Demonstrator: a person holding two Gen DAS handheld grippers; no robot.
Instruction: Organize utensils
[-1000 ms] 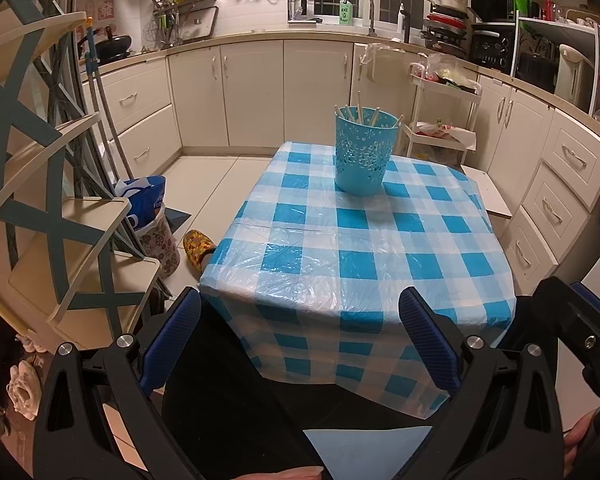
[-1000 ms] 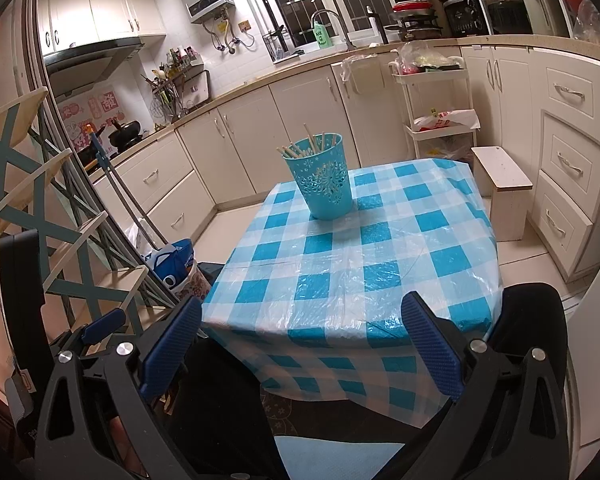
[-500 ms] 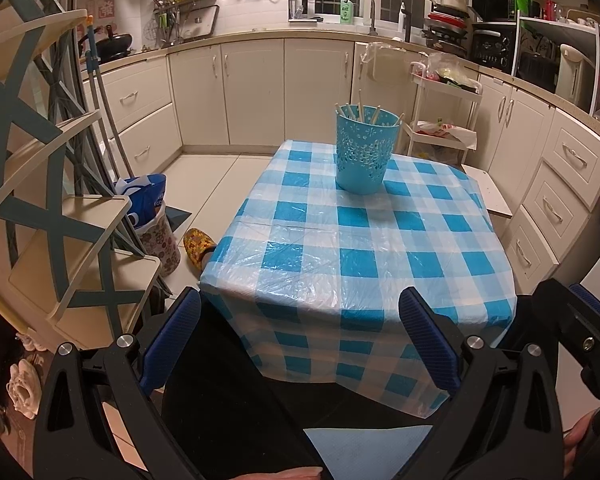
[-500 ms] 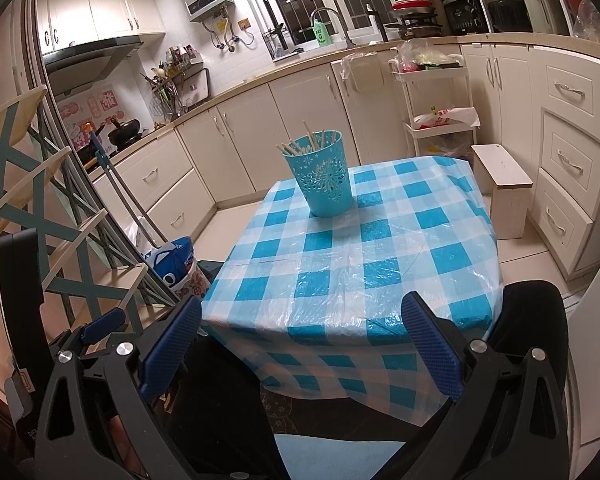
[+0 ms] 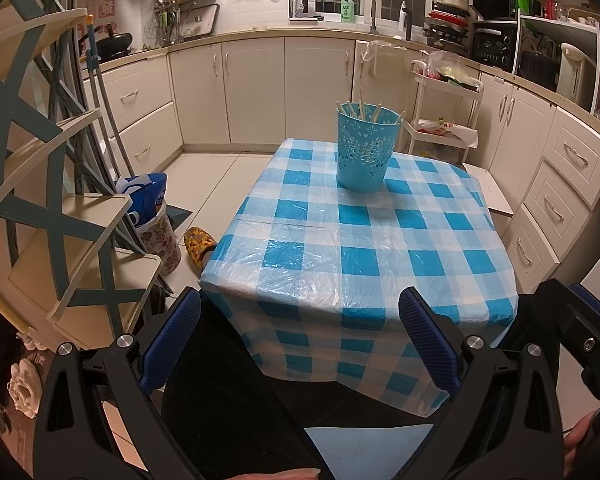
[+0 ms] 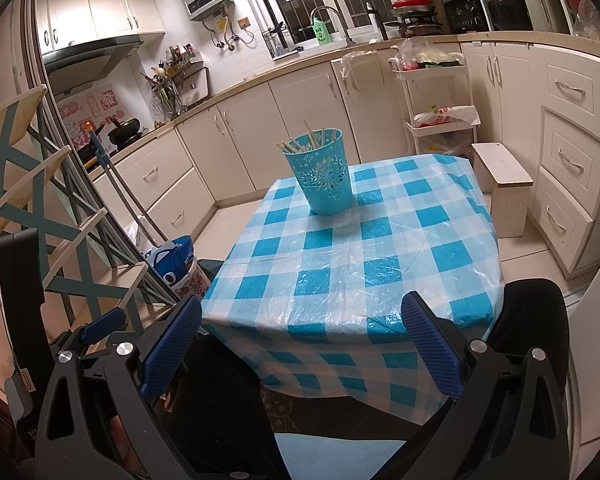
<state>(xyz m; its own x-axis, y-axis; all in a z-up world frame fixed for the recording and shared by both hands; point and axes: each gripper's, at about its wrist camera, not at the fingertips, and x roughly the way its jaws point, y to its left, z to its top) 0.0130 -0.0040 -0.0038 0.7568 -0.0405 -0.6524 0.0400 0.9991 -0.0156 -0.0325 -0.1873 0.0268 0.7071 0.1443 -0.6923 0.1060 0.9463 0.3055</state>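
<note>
left wrist: left gripper point(image 5: 299, 304) was held open and empty, short of the table point(image 5: 440, 280) edge | teal holder point(image 5: 366, 148) with chopsticks point(image 5: 361, 101) was seen upright at the far end | right wrist: right gripper point(image 6: 301, 309) was spread open, empty | holder point(image 6: 322, 172) was well apart from it on the checked cloth point(image 6: 380, 256)
</note>
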